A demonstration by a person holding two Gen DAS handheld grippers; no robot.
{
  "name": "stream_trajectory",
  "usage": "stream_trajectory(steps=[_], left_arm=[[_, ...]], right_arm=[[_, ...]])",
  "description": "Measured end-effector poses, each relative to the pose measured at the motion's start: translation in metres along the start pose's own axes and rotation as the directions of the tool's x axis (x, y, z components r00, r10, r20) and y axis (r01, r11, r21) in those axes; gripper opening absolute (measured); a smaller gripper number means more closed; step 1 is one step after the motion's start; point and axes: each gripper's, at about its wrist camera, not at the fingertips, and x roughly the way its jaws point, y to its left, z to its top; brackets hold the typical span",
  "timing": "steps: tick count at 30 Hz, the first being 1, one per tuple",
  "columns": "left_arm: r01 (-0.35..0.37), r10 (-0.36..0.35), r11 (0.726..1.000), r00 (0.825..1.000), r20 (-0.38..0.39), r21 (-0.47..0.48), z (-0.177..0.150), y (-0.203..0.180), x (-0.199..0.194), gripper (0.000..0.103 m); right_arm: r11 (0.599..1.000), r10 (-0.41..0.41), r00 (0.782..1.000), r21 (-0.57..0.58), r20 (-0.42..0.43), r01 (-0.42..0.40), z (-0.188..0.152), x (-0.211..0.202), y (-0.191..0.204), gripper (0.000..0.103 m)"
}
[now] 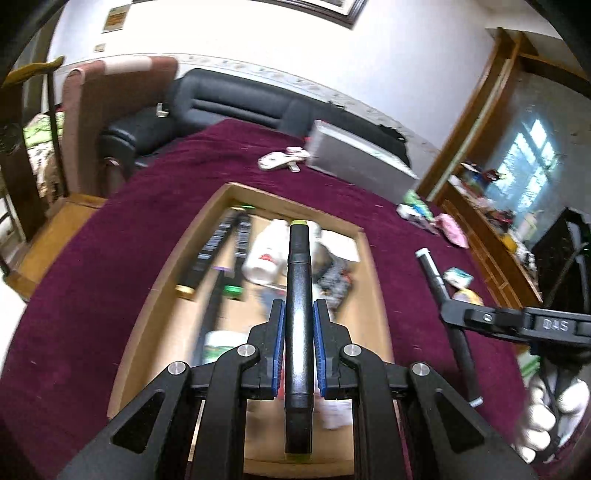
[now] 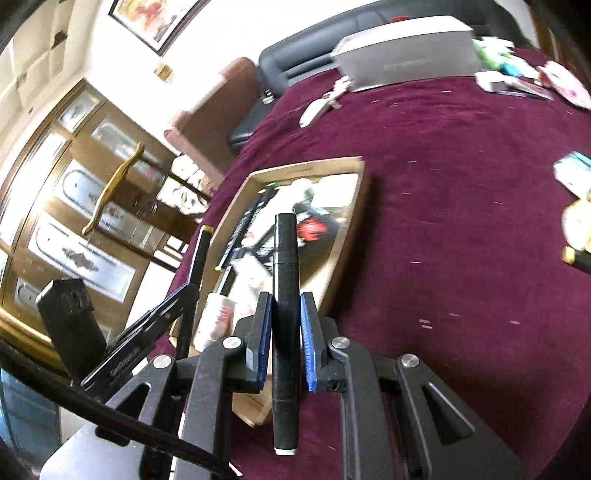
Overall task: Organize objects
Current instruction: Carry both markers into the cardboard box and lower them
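- The left gripper (image 1: 299, 345) pinches a black marker with a yellow-green tip (image 1: 298, 295), over the cardboard tray (image 1: 373, 258).
- The right gripper (image 2: 286, 339) pinches a black marker with a white end (image 2: 285, 295), with the tray at its 11 o'clock.

Contents of the wooden tray (image 1: 236, 192) were motion-blurred in both views; the dark sticks and a white bottle (image 1: 264, 254) there could be made out only roughly, and no label was legible. The near end of the tray was hidden behind the left gripper (image 1: 298, 314). Small items (image 2: 517, 79) at the far edge of the maroon cloth (image 2: 461, 229) were too smeared to identify. A framed picture (image 1: 336, 7) was cut off by the top edge.
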Motion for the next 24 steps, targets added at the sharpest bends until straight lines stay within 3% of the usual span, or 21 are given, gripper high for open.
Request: stream_trajectory(steps=[7,24], left_arm=[[-0.064,0.064,0.998,0.997,-0.040,-0.007,0.008,0.041,0.020,0.012],[-0.056,0.056,0.998,0.991,-0.118,0.003,0.007,0.062,0.052,0.012]], right_arm=[[0.999,0.011,0.997,-0.030,-0.082,-0.014,0.000,0.055,0.031,0.013],[0.984,-0.173,0.981,0.037,-0.091,0.177,0.006,0.095,0.013,0.013]])
